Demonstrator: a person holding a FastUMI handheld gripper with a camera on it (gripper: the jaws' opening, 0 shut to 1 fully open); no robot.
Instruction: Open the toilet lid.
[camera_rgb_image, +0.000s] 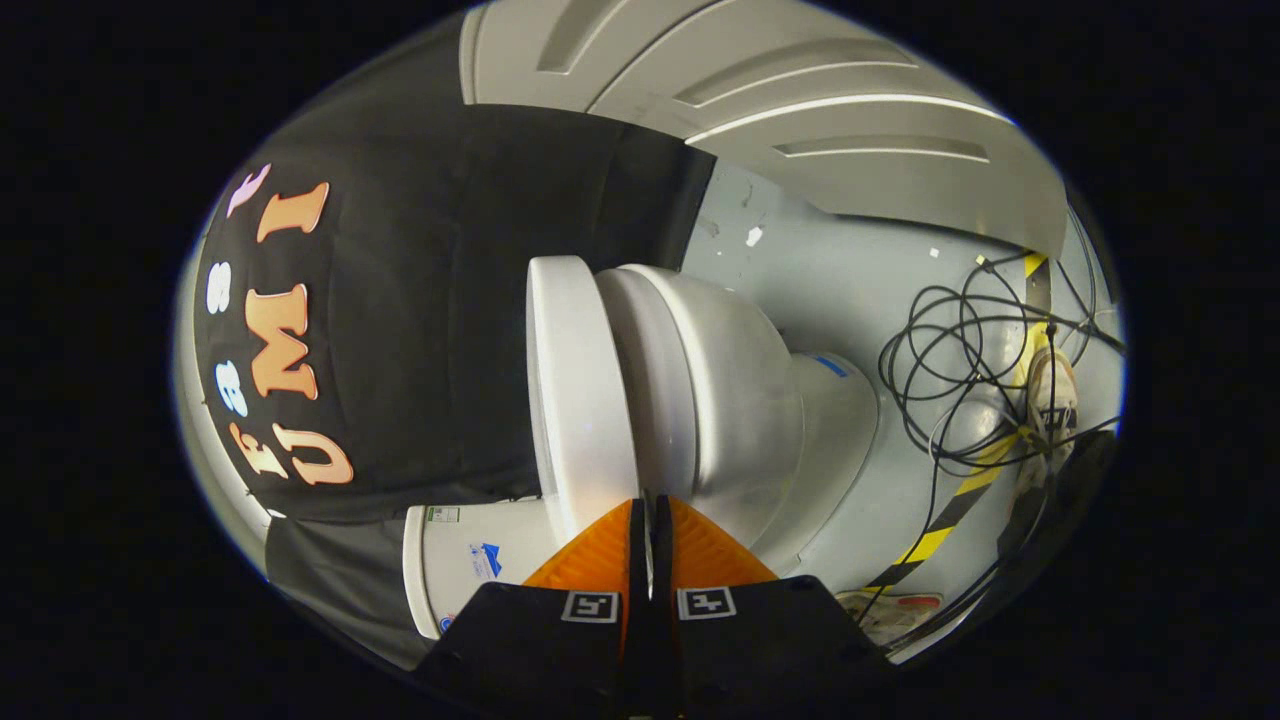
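The view is rolled on its side. A white toilet stands just ahead of the fingers, its lid (575, 390) lying flat against the seat and bowl (730, 400). The tank (465, 560) sits beside the lid's hinge end, close to the fingers. My gripper (650, 505) is shut, only a thin slit left between the fingers. Its tips rest at the seam where the lid's rim meets the seat. I cannot tell whether any of the rim is pinched between them.
The grey floor (850, 280) spreads beyond the bowl, with a tangle of black cables (960, 370) and a yellow-and-black tape strip (950, 520). A person's shoe (1052, 395) stands by the cables. White panelled boards (800, 110) lean further off.
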